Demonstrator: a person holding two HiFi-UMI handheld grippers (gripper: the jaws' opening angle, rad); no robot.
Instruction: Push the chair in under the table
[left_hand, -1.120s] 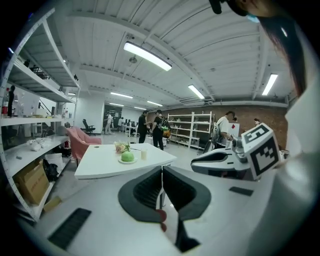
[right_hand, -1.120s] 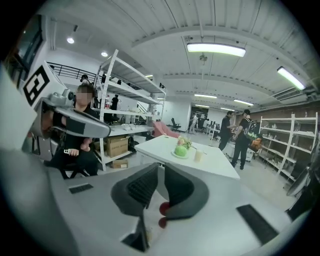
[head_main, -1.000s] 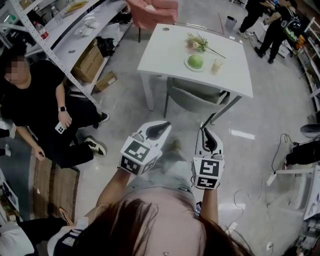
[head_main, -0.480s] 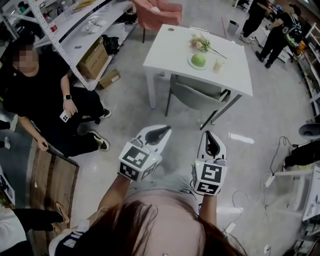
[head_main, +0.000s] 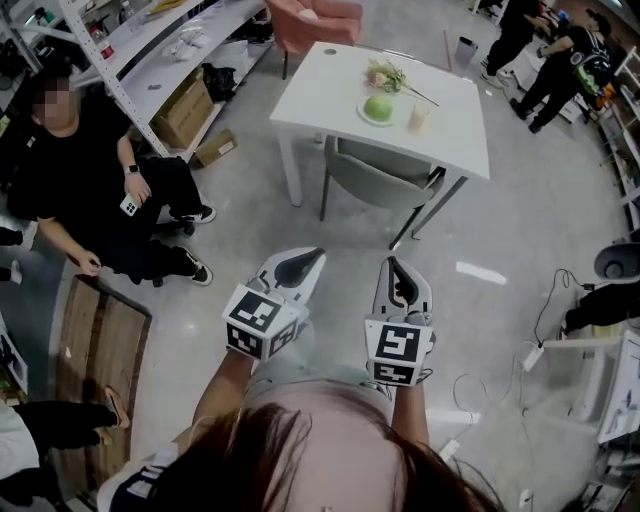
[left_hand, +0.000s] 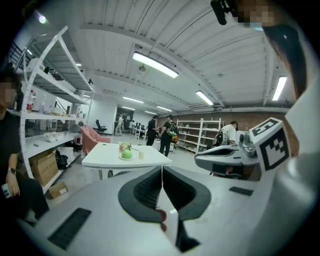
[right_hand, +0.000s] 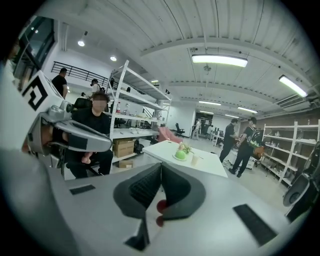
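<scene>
Head view. Left gripper (head_main: 316, 256) and right gripper (head_main: 391, 263) side by side, held level above floor, both aimed toward 12 o'clock. Both pairs of jaws pressed together, nothing between them.

Grey chair (head_main: 385, 180) at 12 o'clock from grippers, well apart from them, seat partly tucked beneath near edge of white table (head_main: 320, 105), backrest toward grippers.

On tabletop: green round object on plate (head_main: 380, 108), flowers (head_main: 388, 76), small cup (head_main: 418, 117).

Pink chair (head_main: 315, 20) at table's far side. Seated person in black (head_main: 90, 185) at 9 o'clock of table.
</scene>
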